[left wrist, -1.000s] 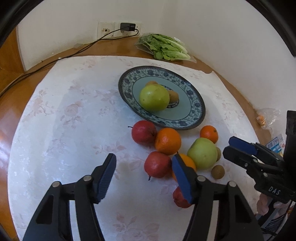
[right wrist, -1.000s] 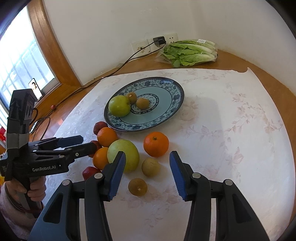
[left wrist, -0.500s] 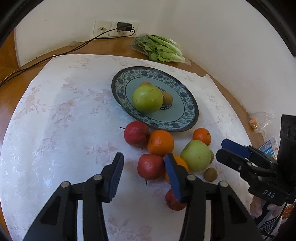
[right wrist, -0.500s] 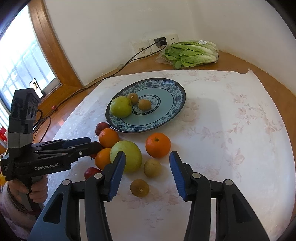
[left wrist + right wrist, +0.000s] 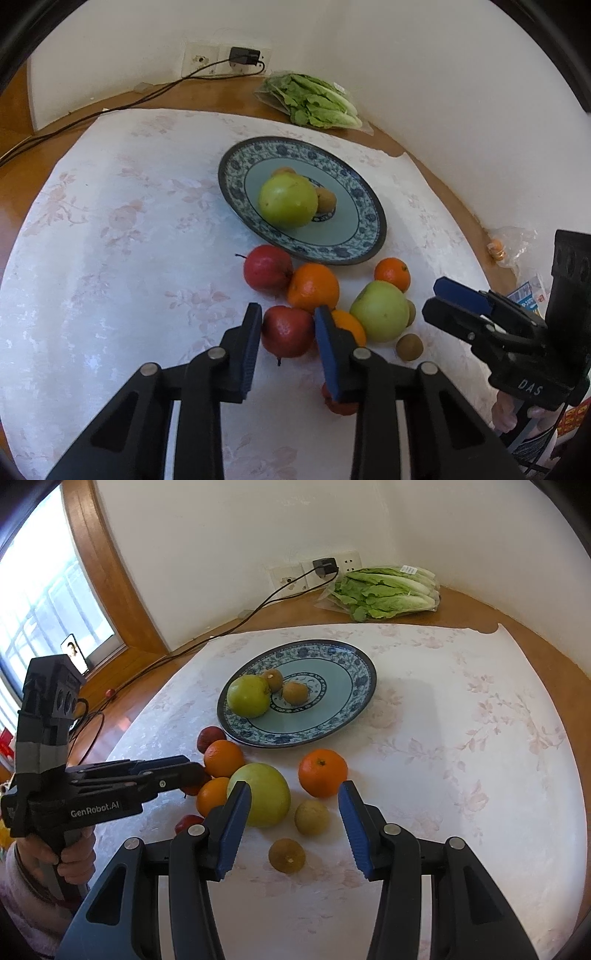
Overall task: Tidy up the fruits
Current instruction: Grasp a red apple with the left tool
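My left gripper (image 5: 287, 314) is shut on a red apple (image 5: 286, 332) that rests on the white flowered cloth, one pad on each side. Around it lie another red apple (image 5: 267, 266), an orange (image 5: 313, 287), a mandarin (image 5: 392, 274), a green apple (image 5: 379, 311) and a small brown fruit (image 5: 409, 347). The blue patterned plate (image 5: 373, 229) behind holds a green apple (image 5: 288, 201) and two small brown fruits. My right gripper (image 5: 293, 790) hangs open above the cloth, nothing gripped, over two small brown fruits (image 5: 312, 816). From the right wrist view the left gripper (image 5: 192, 771) hides the held apple.
A bag of lettuce (image 5: 317, 101) lies at the back by the wall. A charger (image 5: 243, 55) sits in a wall socket and its cable runs left across the wooden table. A crumpled plastic bag (image 5: 513, 240) lies at the right edge. A window frame (image 5: 99, 572) stands left.
The left gripper's jaws have closed from wide apart onto the red apple between them. The right gripper has stayed still and open.
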